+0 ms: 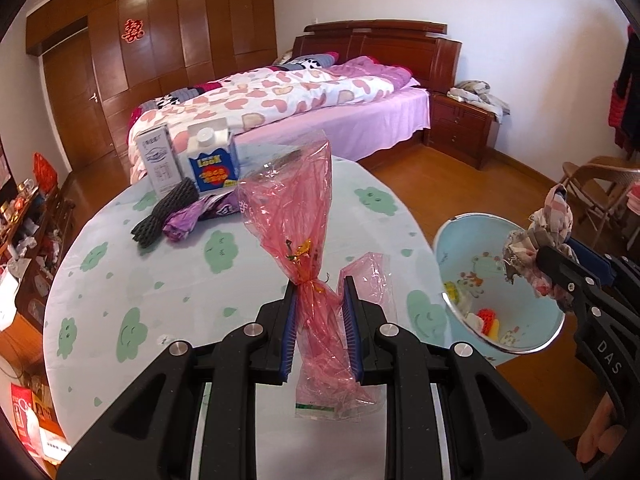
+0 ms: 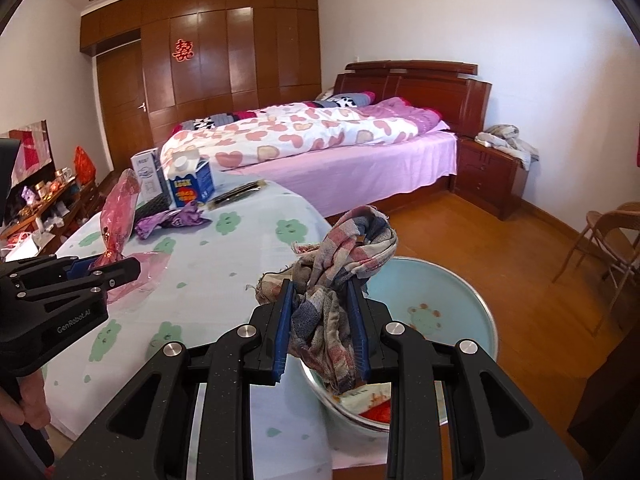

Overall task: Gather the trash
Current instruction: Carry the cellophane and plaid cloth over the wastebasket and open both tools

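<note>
Left gripper (image 1: 320, 308) and right gripper (image 2: 322, 312) side by side, jaws clamped, angled downward.

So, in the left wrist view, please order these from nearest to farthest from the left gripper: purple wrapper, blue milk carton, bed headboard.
From the left gripper:
1. Purple wrapper, on the table, ahead and left.
2. Blue milk carton, standing at the table's far edge, behind the wrapper.
3. Bed headboard, against the far wall.

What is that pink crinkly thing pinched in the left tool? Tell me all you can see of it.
The pink cellophane wrapper is thin, see-through, crinkled plastic. It flares wide at the top and is gathered at a narrow waist with gold flecks. The left gripper is shut on that waist, holding it upright above the table. Its lower end hangs loose, with a clear edge printed green.
</note>
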Tool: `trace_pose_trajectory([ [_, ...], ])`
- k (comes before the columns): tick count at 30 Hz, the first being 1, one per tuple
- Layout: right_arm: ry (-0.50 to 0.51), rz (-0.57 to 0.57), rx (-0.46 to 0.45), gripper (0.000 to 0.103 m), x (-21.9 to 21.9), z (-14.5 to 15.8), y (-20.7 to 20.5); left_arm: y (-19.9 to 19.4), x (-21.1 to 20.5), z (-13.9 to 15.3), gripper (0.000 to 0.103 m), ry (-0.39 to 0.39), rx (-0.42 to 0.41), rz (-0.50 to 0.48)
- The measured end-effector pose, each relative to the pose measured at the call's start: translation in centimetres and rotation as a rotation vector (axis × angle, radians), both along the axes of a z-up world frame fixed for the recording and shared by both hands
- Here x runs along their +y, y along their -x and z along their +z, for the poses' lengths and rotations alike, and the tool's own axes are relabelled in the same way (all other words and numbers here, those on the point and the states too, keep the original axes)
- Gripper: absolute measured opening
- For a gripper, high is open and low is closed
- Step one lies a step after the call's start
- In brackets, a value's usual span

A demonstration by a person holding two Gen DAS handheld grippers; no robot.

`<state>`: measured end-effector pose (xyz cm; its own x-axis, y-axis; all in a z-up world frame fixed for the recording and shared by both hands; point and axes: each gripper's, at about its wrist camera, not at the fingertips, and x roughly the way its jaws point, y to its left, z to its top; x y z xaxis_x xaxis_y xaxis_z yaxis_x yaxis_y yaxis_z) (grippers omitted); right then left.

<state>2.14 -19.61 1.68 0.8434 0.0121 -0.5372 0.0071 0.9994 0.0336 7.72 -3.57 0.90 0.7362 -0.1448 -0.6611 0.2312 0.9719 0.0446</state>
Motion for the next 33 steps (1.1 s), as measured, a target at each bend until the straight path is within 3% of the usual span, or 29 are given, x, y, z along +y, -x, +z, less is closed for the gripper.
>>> trace_pose_trajectory([
  [13, -0.001, -0.067, 0.039, 0.027, -3.6, -0.5, -0.2, 0.1, -4.7, 0.8, 0.021, 0.002, -0.019, -0.109],
  [33, -0.008, -0.179, 0.070, 0.027, -8.6, -2.7, -0.8, -0.9, -10.7, -0.9, 0.021, -0.028, 0.008, -0.203],
])
